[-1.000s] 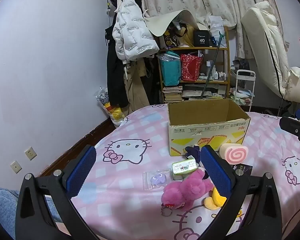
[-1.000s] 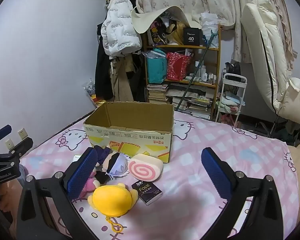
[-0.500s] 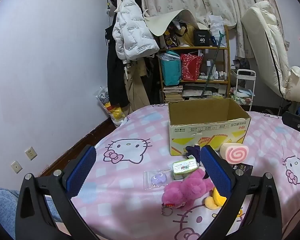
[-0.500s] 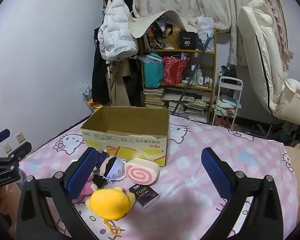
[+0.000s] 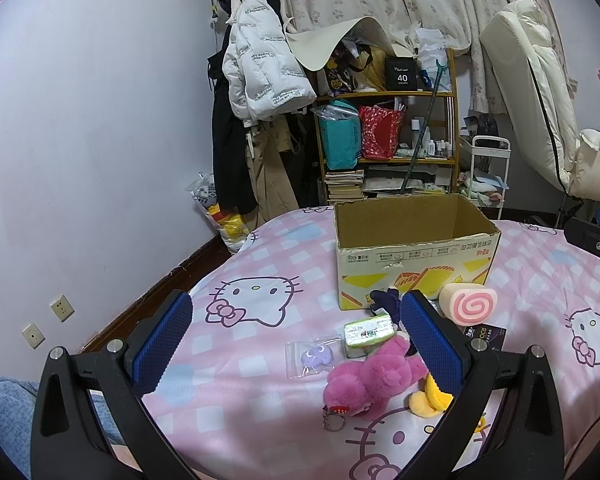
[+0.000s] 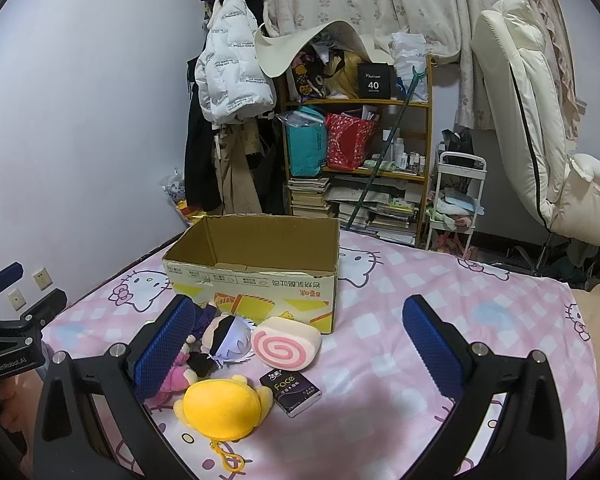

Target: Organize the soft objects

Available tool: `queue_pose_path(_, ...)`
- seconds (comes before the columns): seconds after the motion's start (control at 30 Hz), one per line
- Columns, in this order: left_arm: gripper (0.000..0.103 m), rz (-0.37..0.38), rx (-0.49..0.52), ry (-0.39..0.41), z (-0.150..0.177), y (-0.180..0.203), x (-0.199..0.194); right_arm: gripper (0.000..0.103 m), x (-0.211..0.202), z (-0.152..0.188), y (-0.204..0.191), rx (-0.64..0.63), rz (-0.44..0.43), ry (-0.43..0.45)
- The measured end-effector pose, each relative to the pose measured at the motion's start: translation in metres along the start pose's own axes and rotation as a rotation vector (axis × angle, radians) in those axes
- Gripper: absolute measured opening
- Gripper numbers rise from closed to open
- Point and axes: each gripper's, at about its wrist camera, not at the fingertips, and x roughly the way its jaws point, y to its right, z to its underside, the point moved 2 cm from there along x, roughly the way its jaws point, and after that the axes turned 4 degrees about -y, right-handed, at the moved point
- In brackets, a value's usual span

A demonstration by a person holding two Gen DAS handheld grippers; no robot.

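Gaping grippers (image 5: 296,338) (image 6: 296,340) before box rim (image 6: 252,268)

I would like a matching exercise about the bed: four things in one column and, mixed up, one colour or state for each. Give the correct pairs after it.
Things
1. cardboard box
2. swirl roll plush
3. yellow plush
4. left gripper

Colour or state
A. round, with a yellow clip
B. open on top, nothing visible inside
C. pink spiral on its end
D. jaws apart, holding nothing

Pairs: 1-B, 2-C, 3-A, 4-D
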Motion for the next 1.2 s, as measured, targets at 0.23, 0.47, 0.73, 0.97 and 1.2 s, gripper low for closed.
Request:
queue_pose_path(0.23,0.102,0.001,0.002,-0.002,0.007,0.003,0.003,0.103,0.0,0.0,0.0,0.001,-0.001,0.001)
queue_pose_path(0.47,0.102,0.001,0.003,-0.003,0.007,0.003,0.003,0.103,0.0,0.0,0.001,0.003,-0.002,0.002)
queue_pose_path(0.73,0.102,0.0,0.006,-0.005,0.015,0.011,0.006,0.103,0.0,0.0,0.001,0.003,-0.002,0.002)
queue_pose_path(0.97,0.102,0.0,0.007,-0.008,0.017,0.012,0.012,0.103,-0.001,0.0,0.001,0.005,-0.002,0.003)
queue_pose_path(1.2,0.102,0.0,0.011,-0.01,0.017,0.014,0.012,0.103,-0.001,-0.001,0.002,0.006,-0.001,0.005)
